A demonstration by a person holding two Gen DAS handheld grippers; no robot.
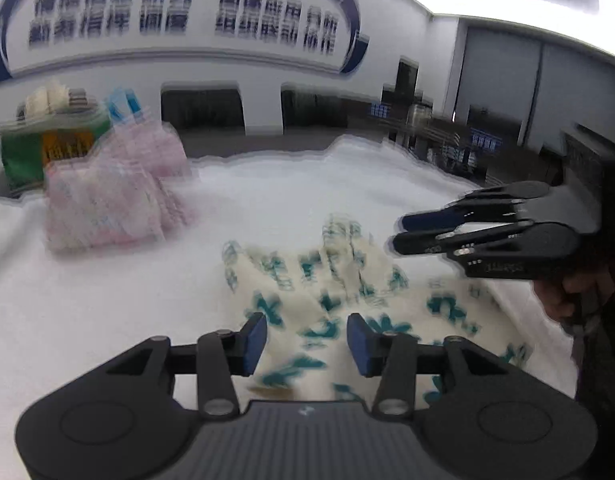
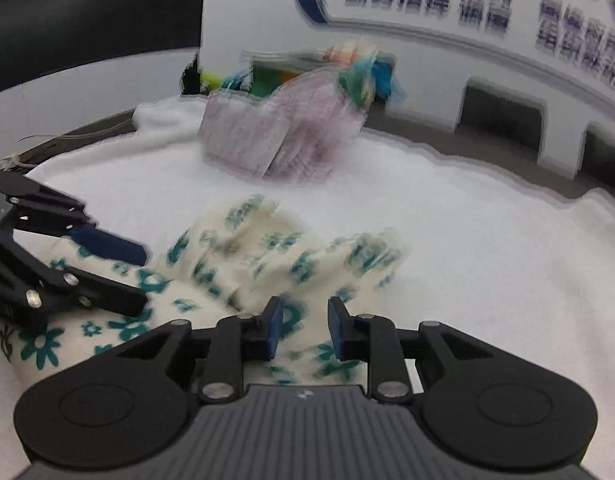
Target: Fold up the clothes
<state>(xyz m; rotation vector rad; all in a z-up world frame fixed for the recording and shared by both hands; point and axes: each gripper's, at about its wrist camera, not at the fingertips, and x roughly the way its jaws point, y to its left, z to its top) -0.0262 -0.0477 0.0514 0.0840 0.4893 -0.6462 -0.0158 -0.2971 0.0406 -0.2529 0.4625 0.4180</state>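
Two grippers held above one floral garment (image 1: 331,300), jaws parted, nothing gripped.
Garment lies crumpled on white cloth (image 1: 107,300), at 12 o'clock from left gripper (image 1: 306,340) and right gripper (image 2: 303,328); long axis undetermined; neither judged nearer.

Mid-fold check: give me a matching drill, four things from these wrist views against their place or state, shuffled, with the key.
Things:
1. cream cloth with teal flower print
2. folded pink cloth
3. left tool
4. green box

Place or state:
A. far side of the white table cover
B. open, gripping nothing
C. behind the pink cloth
D. crumpled just ahead of both tools

Pairs: 1-D, 2-A, 3-B, 4-C
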